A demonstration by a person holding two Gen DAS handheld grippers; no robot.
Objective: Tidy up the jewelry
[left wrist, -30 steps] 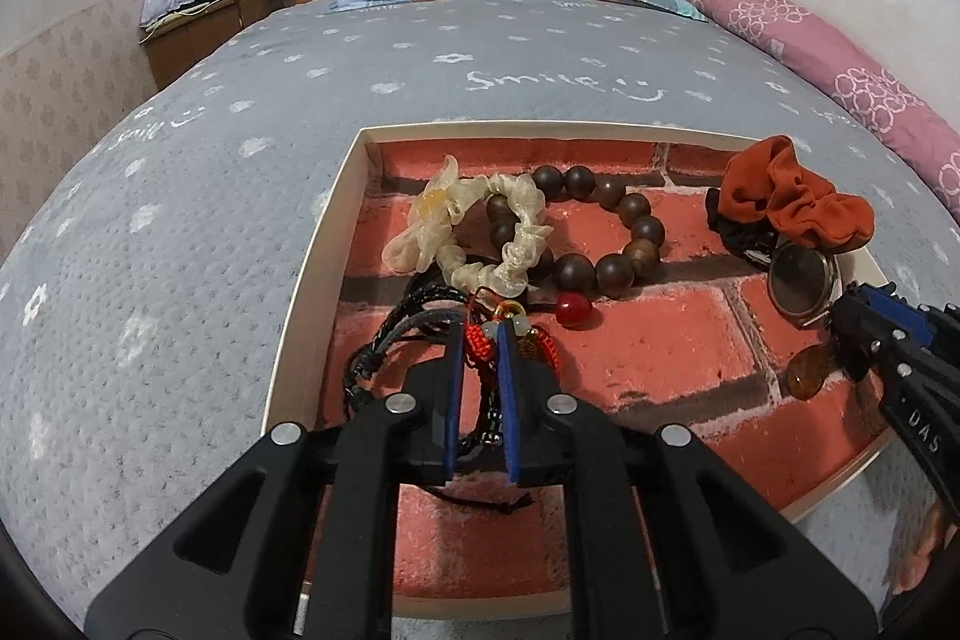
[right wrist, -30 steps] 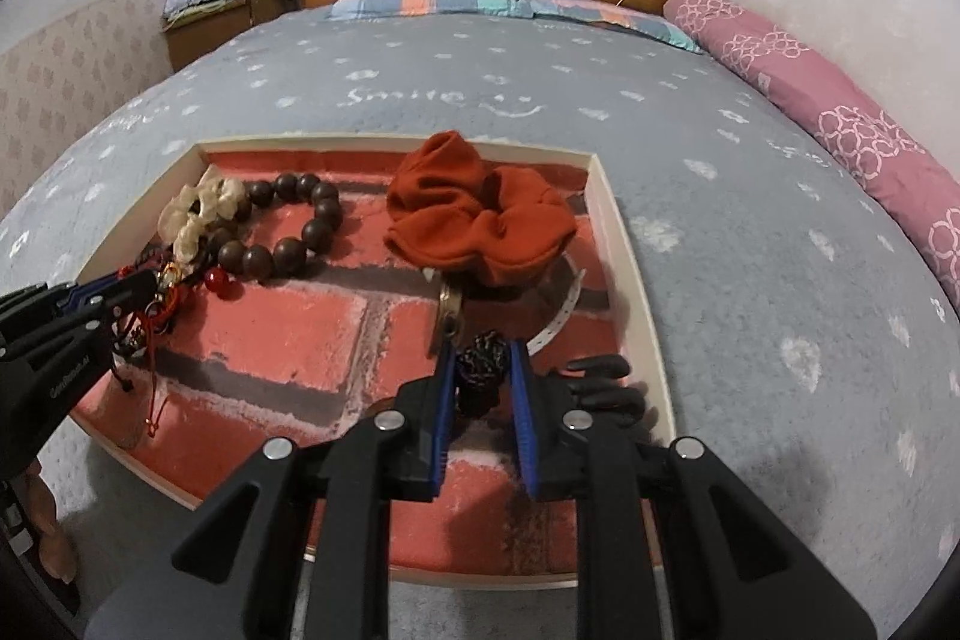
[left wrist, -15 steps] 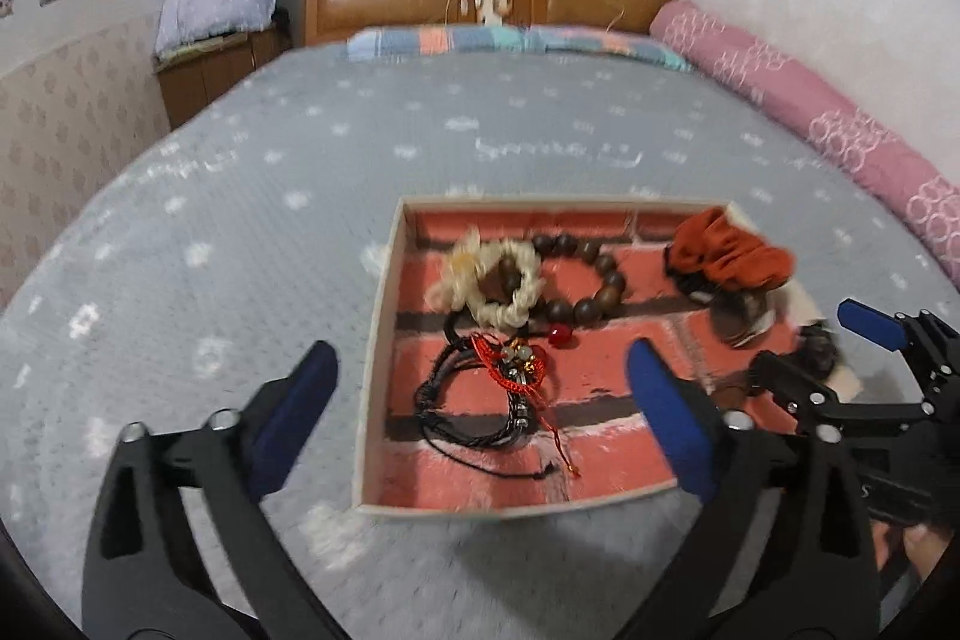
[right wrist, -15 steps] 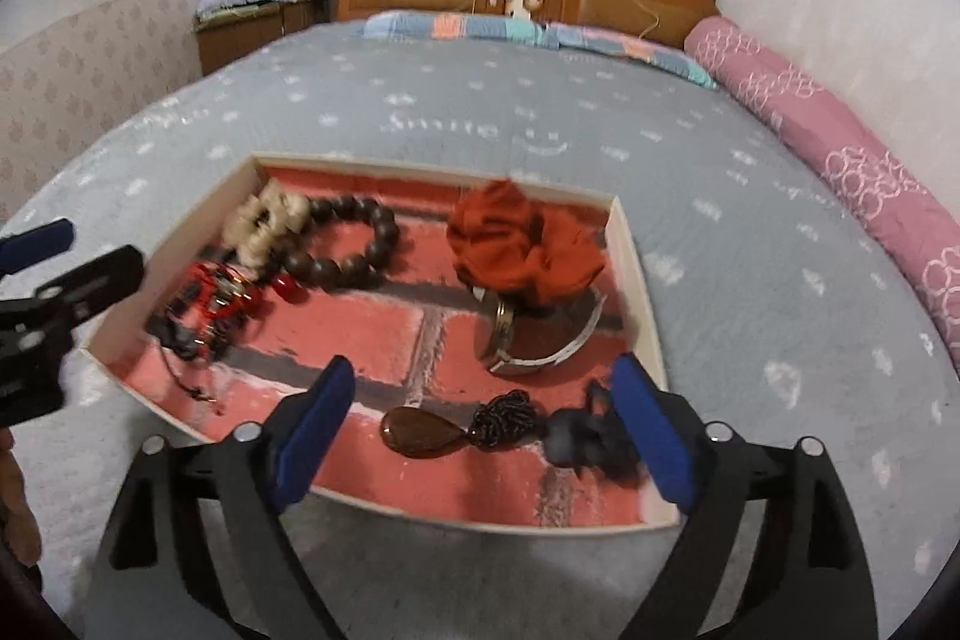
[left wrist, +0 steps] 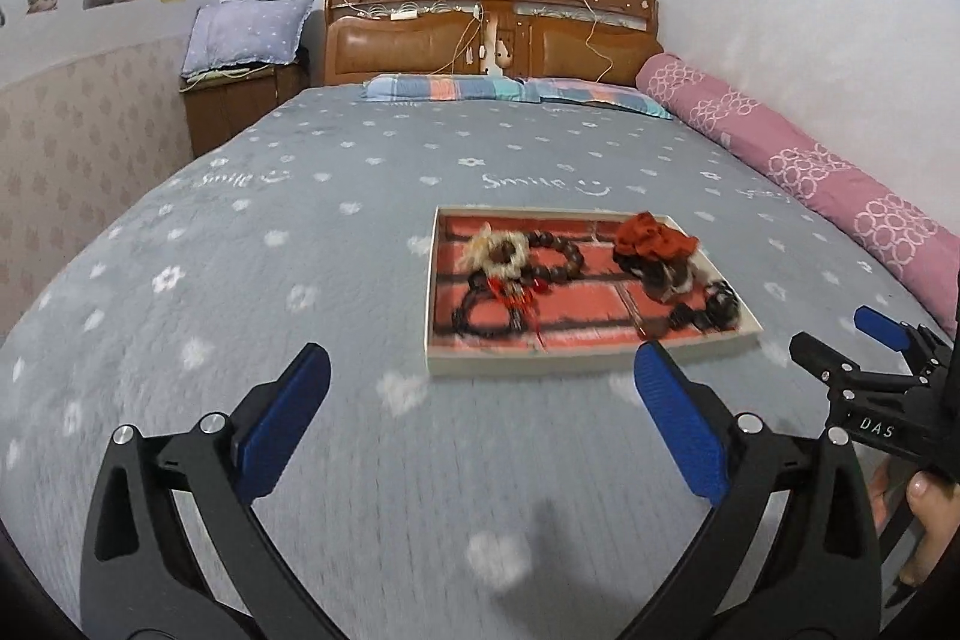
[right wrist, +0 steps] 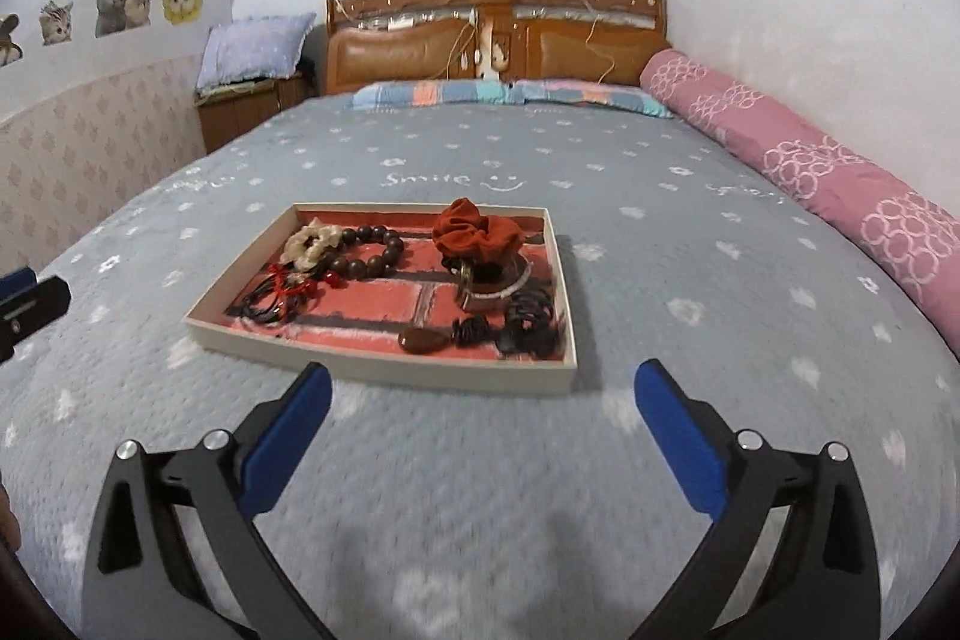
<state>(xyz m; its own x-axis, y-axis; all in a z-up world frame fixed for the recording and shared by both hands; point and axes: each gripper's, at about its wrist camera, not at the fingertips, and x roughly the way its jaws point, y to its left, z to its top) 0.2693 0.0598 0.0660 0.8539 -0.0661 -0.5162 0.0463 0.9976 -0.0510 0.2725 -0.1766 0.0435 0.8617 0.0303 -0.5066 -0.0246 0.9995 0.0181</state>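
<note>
A shallow tray (right wrist: pixel 384 367) with a red brick-pattern floor lies on the grey bed; it also shows in the left wrist view (left wrist: pixel 516 363). It holds a cream scrunchie (right wrist: pixel 311 244), a dark bead bracelet (right wrist: pixel 375 253), a red and black cord bracelet (right wrist: pixel 277 293), an orange scrunchie (right wrist: pixel 477 235), a brown pendant (right wrist: pixel 422 340) and a black clip (right wrist: pixel 531 322). My left gripper (left wrist: pixel 477 403) is open and empty, short of the tray. My right gripper (right wrist: pixel 480 403) is open and empty, in front of the tray.
The grey bedspread (right wrist: pixel 660 280) spreads around the tray. A pink bolster (right wrist: pixel 810 172) lies along the right wall. A wooden headboard (right wrist: pixel 498 34) and a nightstand with a pillow (right wrist: pixel 252 100) stand at the far end.
Both grippers let go of the jewelry, opened wide and pulled back from the tray. The cord bracelet and the black clip with pendant now lie in the tray.
</note>
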